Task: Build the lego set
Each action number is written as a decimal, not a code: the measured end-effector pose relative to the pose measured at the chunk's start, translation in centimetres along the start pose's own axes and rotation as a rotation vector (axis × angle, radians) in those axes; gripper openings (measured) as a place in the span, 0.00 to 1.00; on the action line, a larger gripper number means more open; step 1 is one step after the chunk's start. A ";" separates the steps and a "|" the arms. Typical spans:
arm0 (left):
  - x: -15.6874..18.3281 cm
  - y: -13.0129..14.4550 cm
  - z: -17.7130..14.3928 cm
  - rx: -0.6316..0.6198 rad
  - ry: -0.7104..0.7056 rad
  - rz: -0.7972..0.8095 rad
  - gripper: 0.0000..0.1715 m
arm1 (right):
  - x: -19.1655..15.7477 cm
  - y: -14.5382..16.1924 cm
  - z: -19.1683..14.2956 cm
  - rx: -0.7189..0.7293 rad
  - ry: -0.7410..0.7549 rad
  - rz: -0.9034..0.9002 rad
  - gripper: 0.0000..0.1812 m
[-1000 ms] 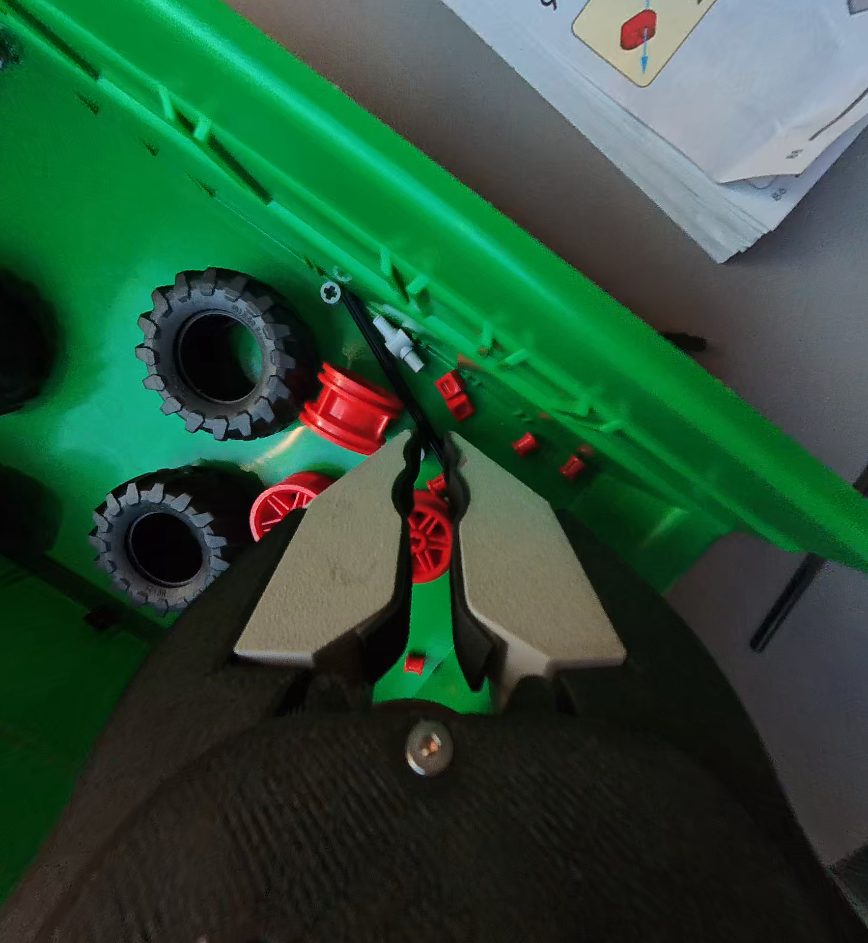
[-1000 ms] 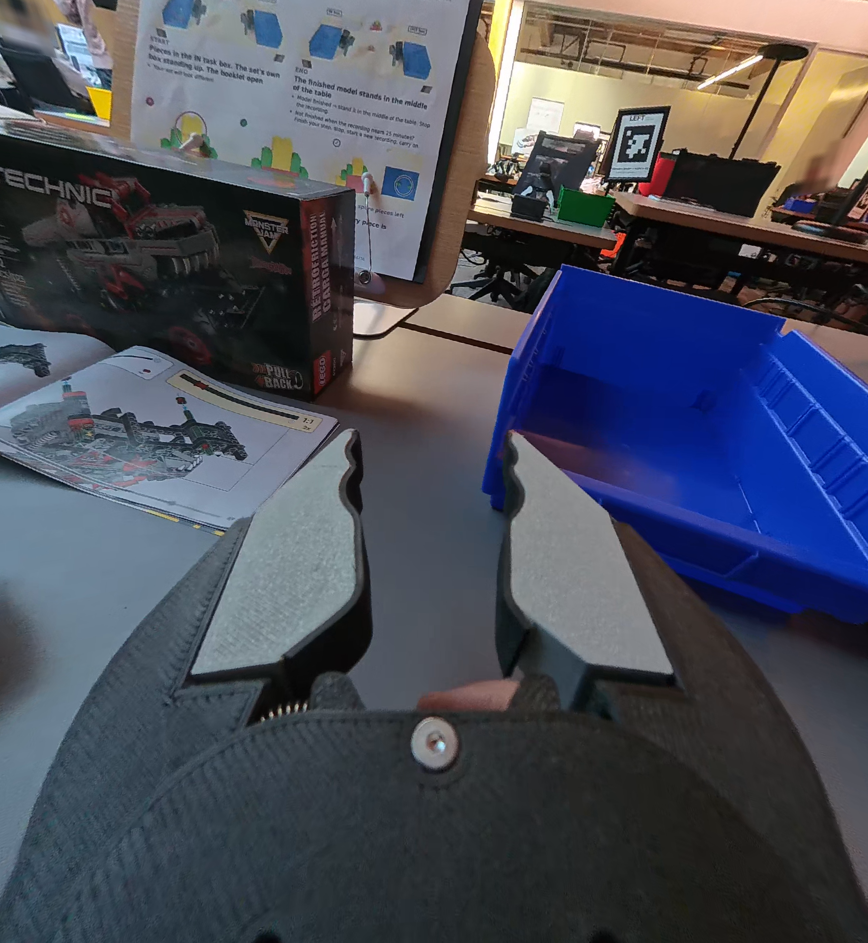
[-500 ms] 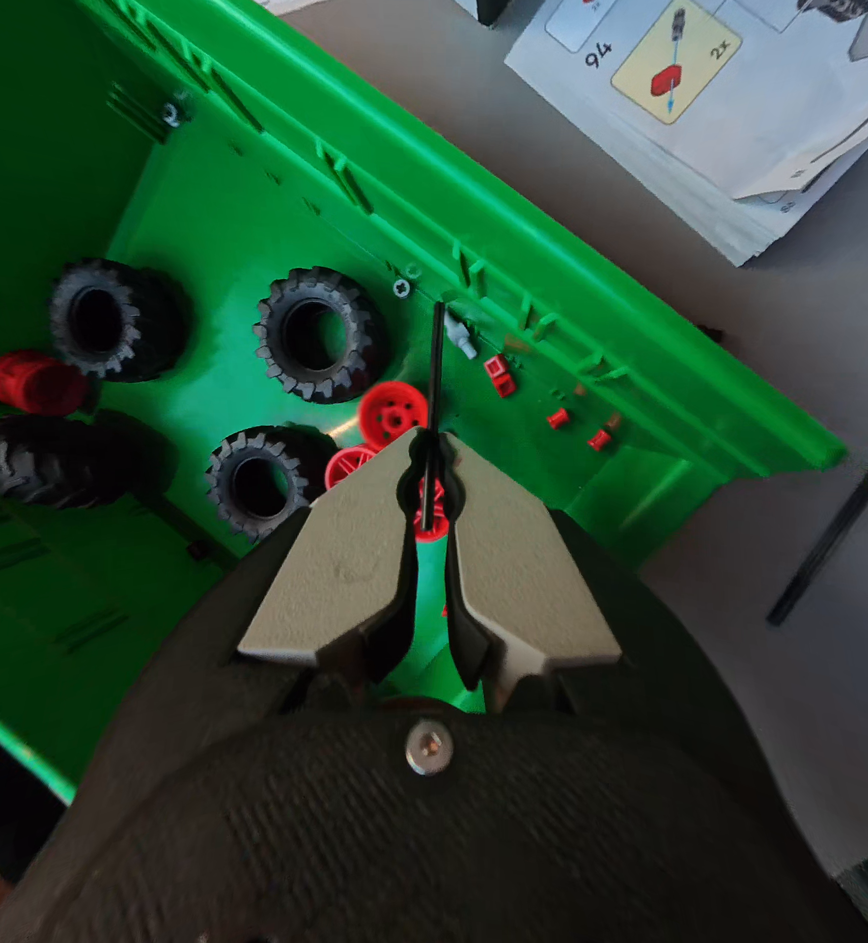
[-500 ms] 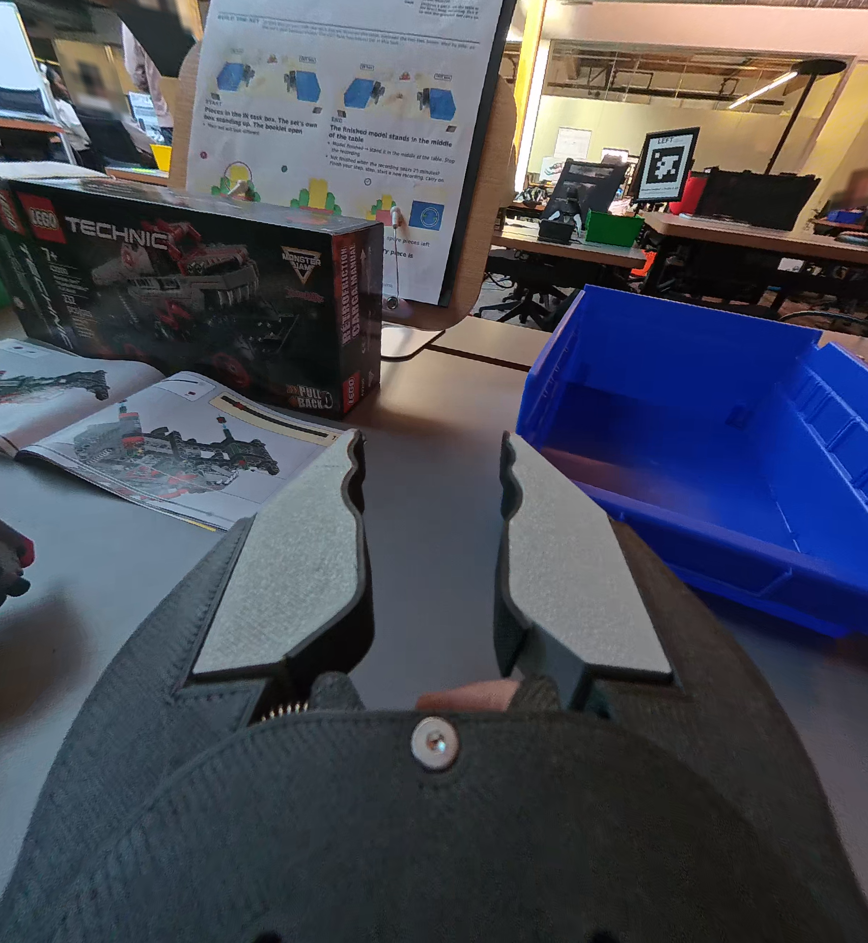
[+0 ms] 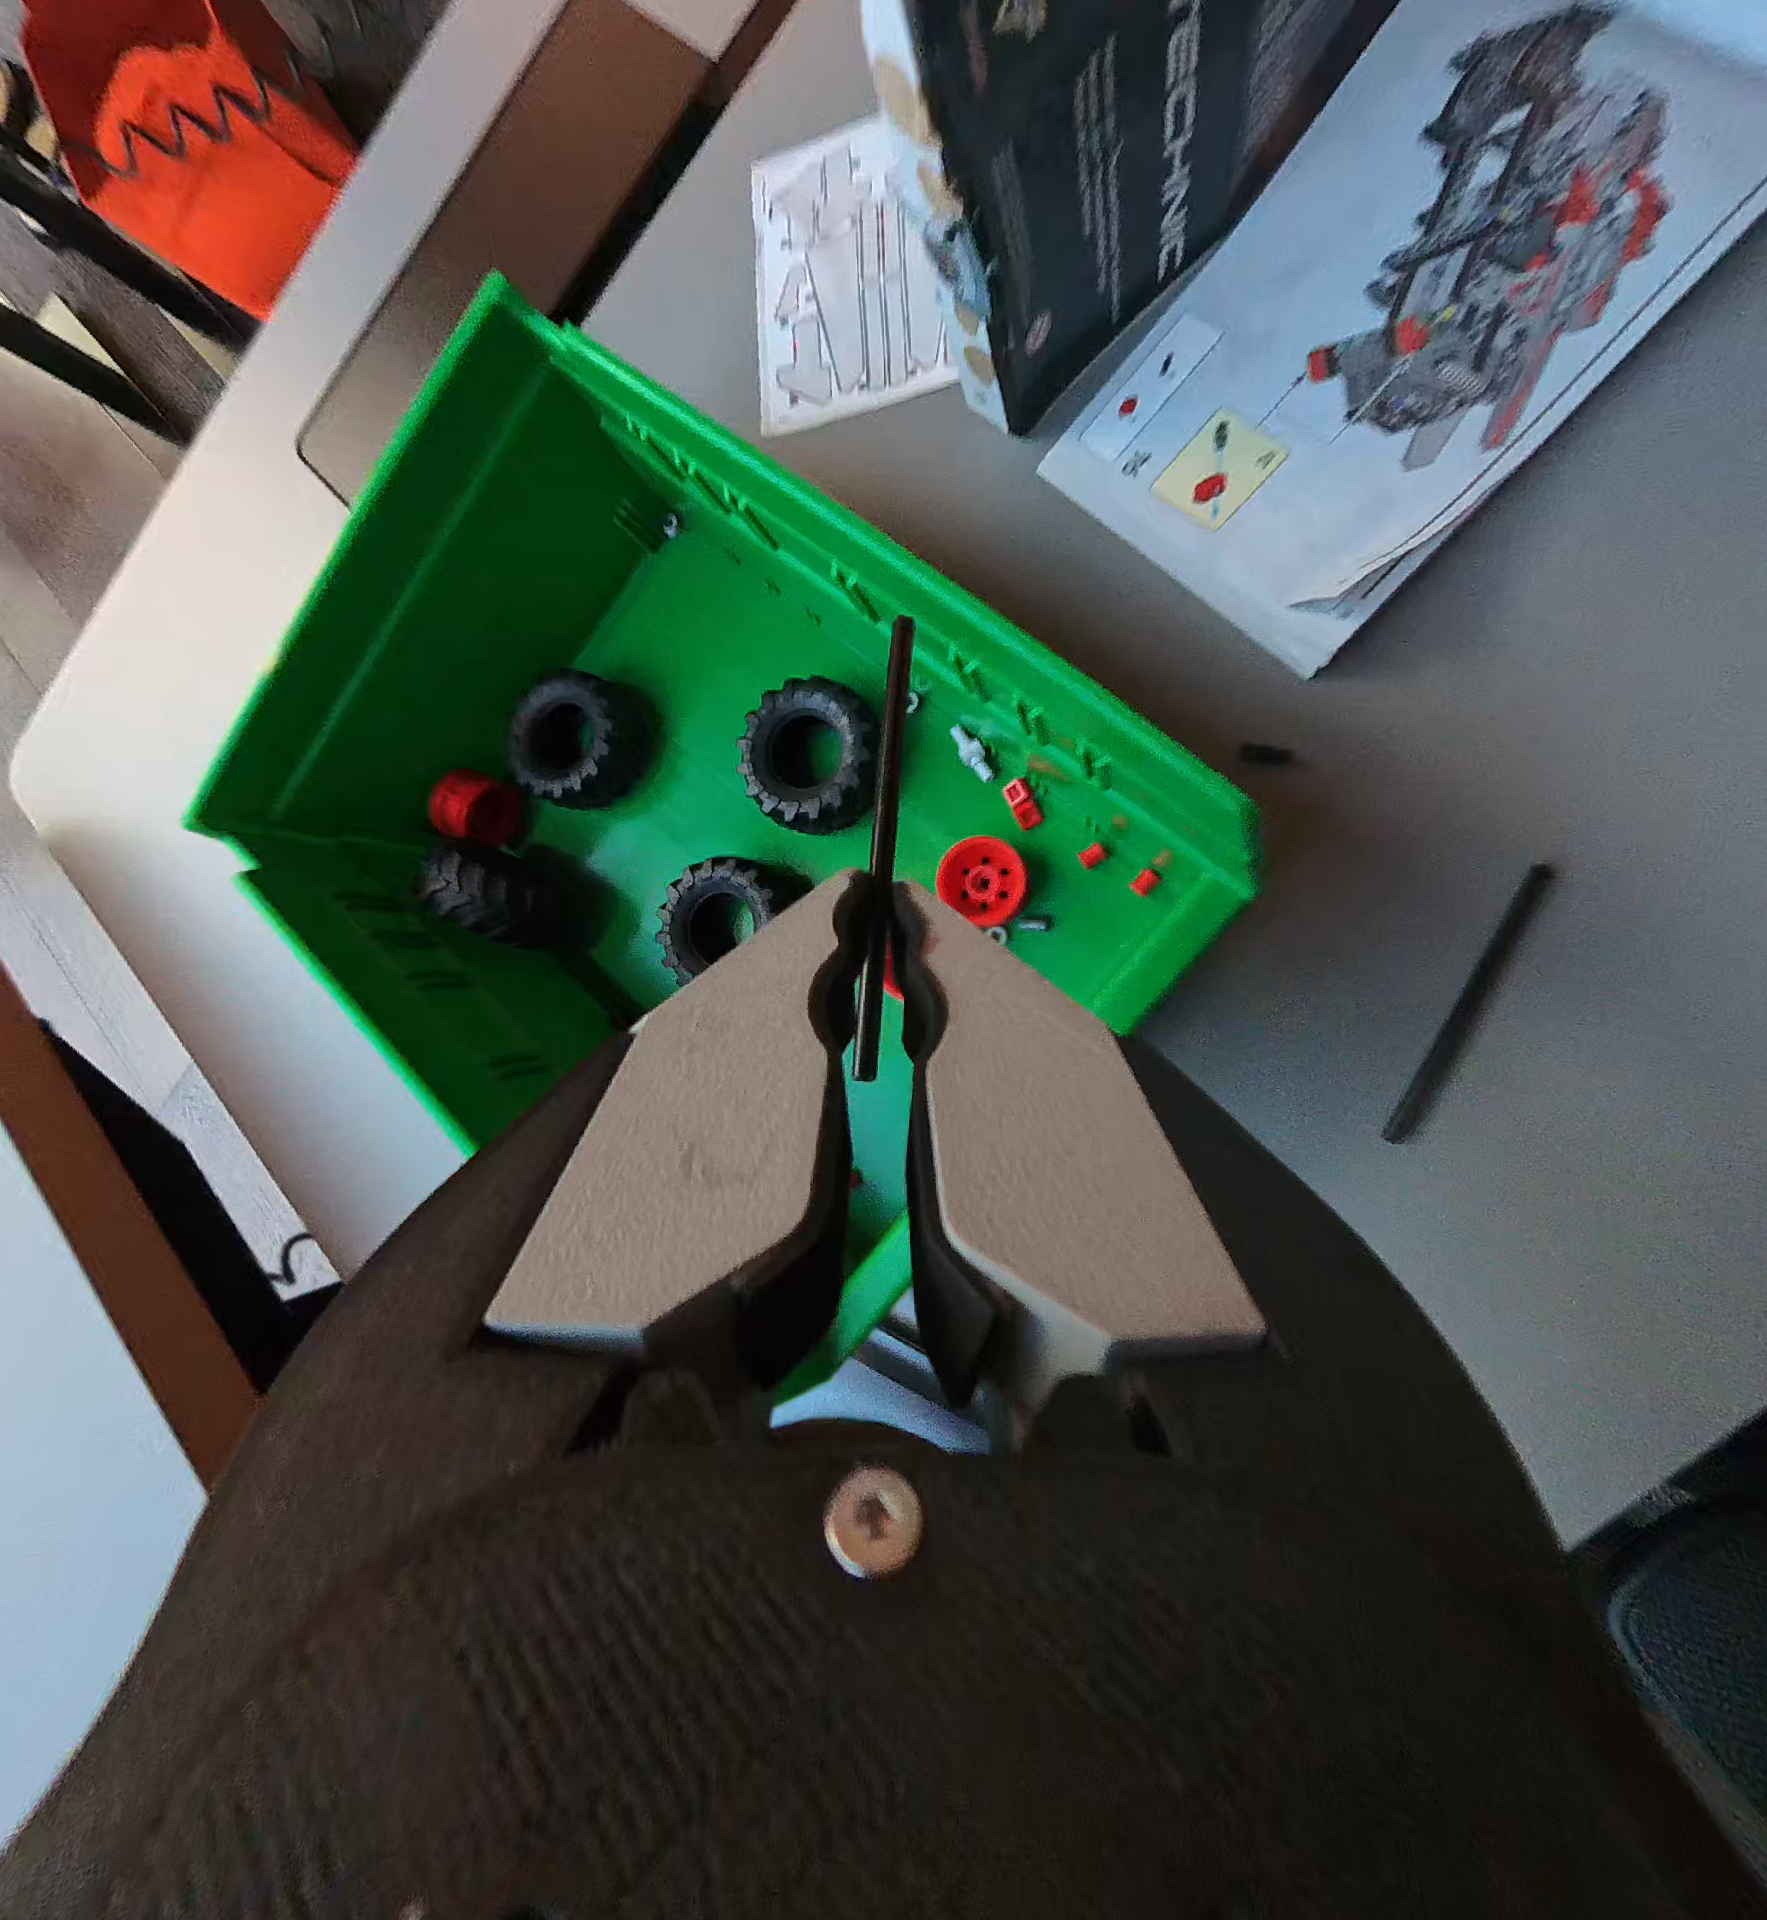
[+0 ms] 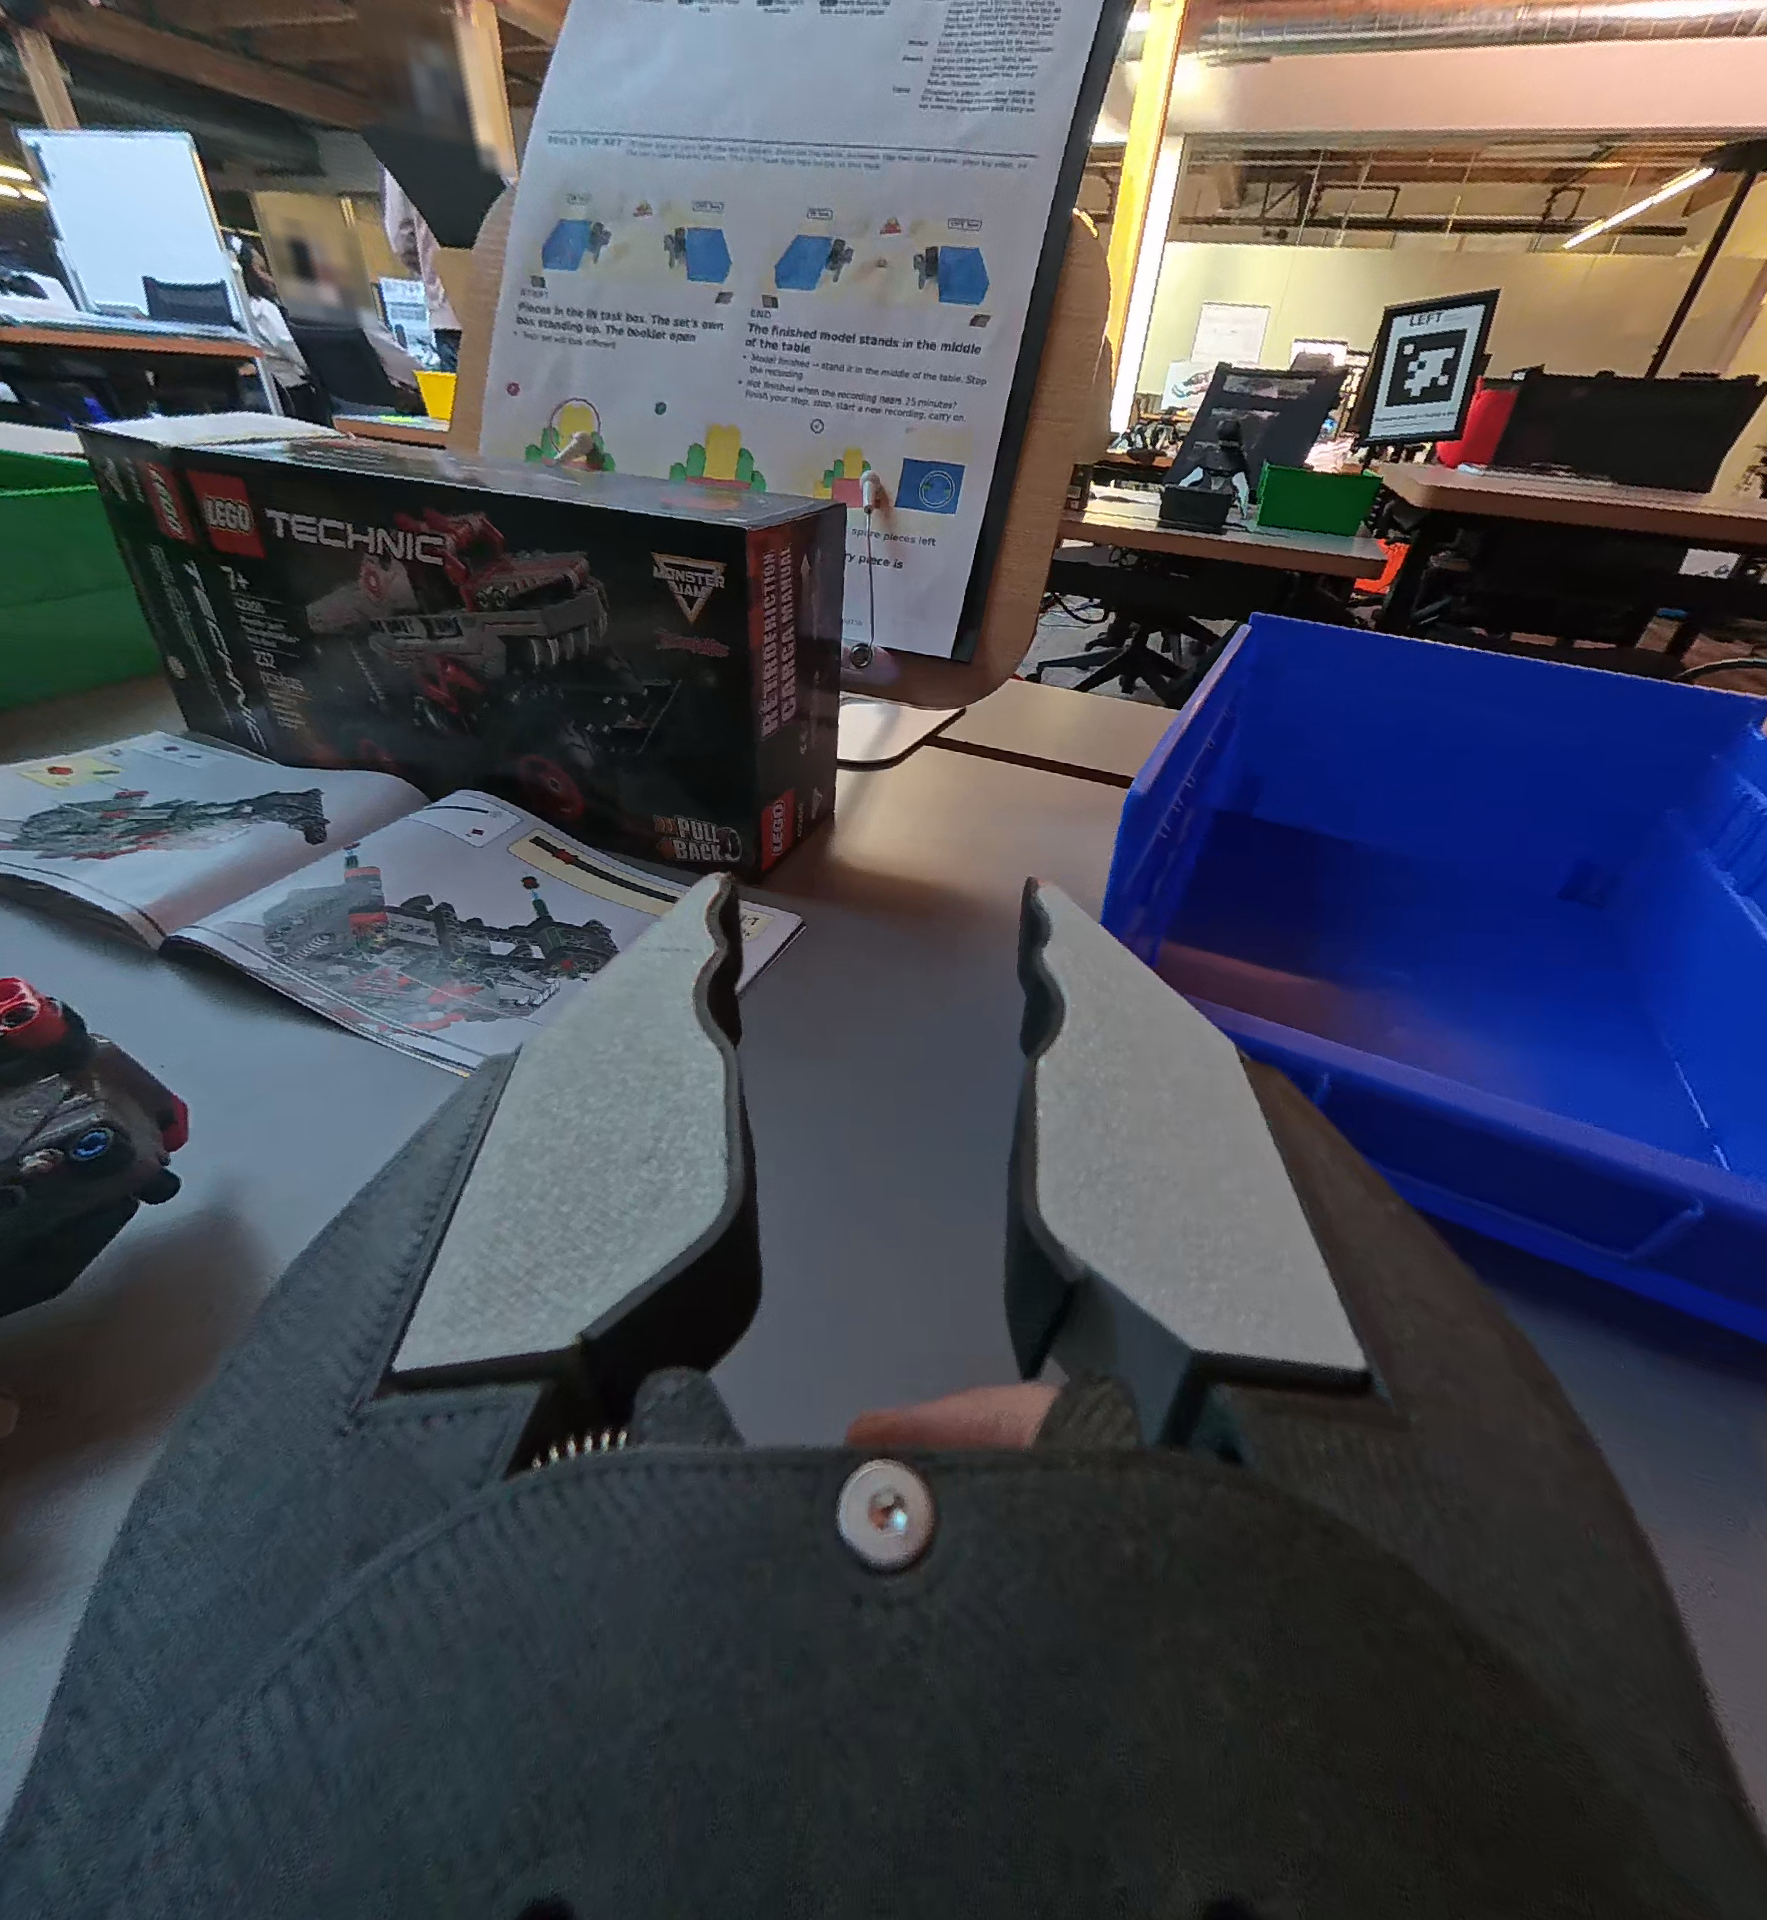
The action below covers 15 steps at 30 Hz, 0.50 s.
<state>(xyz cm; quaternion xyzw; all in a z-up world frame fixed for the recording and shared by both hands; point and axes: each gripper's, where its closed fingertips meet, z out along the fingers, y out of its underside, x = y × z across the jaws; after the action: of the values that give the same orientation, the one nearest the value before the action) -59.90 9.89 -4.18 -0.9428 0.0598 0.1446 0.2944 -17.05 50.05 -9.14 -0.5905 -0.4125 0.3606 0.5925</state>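
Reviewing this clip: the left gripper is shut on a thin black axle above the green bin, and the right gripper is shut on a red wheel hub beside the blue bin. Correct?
Not quite. The right gripper is open and holds nothing, as the right wrist view shows; only bare table lies between its fingers, beside the blue bin. The rest stands: the left gripper is shut on the thin black axle above the green bin.

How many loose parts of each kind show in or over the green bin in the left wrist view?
Black tyres: 4
Red wheel hubs: 2 clear; a third may hide behind the left gripper
Small red pieces: 3
Light grey pin: 1
Black axle, gripped: 1
Total: 11
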 end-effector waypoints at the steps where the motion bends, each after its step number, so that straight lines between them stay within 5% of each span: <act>1: 0.4 -0.4 -0.9 0.021 0.004 0.006 0.00 | -0.1 -0.1 0.0 0.003 -0.004 0.000 0.27; 7: 6.8 -2.5 -4.2 0.157 0.159 0.031 0.00 | -0.7 -0.5 -0.2 0.024 -0.028 -0.002 0.27; 15: 18.6 -2.5 -3.1 0.141 0.371 0.164 0.00 | -1.0 -1.3 -0.9 0.066 -0.047 0.015 0.27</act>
<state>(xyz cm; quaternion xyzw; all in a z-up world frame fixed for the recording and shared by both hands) -40.94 9.65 -6.15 -0.9223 0.1995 -0.0125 0.3309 -16.66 48.71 -7.84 -0.5651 -0.4096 0.3923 0.5992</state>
